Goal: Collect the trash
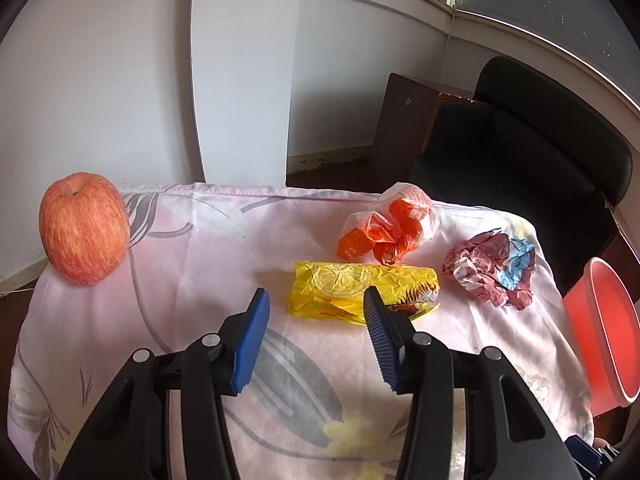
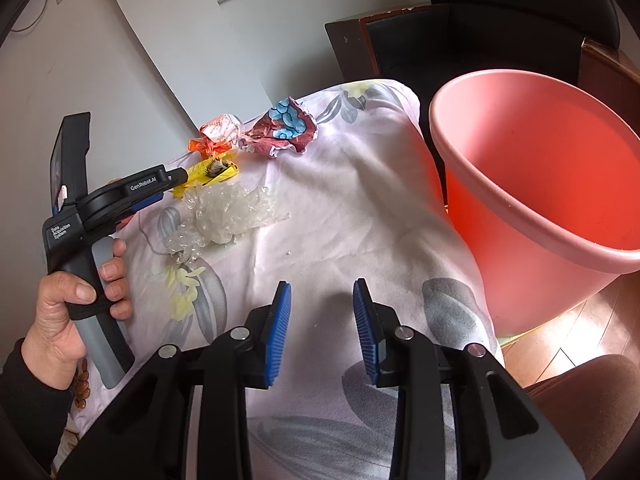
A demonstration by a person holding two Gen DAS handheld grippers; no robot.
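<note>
A yellow wrapper (image 1: 352,290) lies on the floral cloth (image 1: 200,248), just ahead of my open left gripper (image 1: 316,300); its right finger overlaps the wrapper's near edge. Behind it lie an orange-and-clear wrapper (image 1: 384,226) and a crumpled maroon-and-blue paper (image 1: 494,270). In the right wrist view my right gripper (image 2: 322,300) is open and empty above the cloth (image 2: 360,200). There the left gripper (image 2: 160,188) reaches the yellow wrapper (image 2: 212,170), with crumpled clear bubble wrap (image 2: 228,216), the maroon paper (image 2: 284,128) and the orange wrapper (image 2: 216,136) nearby. A pink bin (image 2: 540,184) stands beside the table.
A red apple (image 1: 84,228) sits at the far left corner of the cloth. The pink bin (image 1: 604,332) is off the right edge. A black chair (image 1: 520,152) and dark wooden furniture (image 1: 404,128) stand behind the table. A white wall is at the left.
</note>
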